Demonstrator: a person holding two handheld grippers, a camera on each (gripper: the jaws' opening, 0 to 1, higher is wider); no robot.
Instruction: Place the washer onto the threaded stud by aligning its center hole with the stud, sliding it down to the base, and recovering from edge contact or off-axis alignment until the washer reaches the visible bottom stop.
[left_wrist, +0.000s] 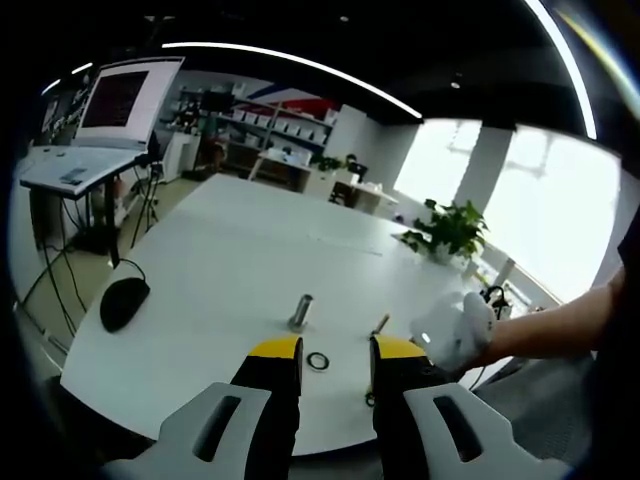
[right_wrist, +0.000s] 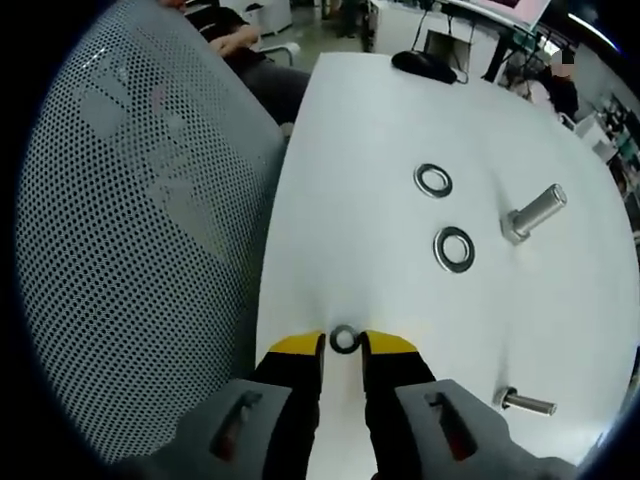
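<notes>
Right tongs (right_wrist: 343, 345) seemingly pinch a small washer (right_wrist: 344, 340) for carrying to the stud (right_wrist: 533, 213), while left tongs (left_wrist: 335, 352) hang spread above the worktop (left_wrist: 220, 280)

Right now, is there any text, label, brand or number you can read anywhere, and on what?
No text reads.
Monitor: dark screen content, too blurred to read.
Red and blue wall graphic: no letters legible.
Washers, studs, grippers: no visible markings.
</notes>
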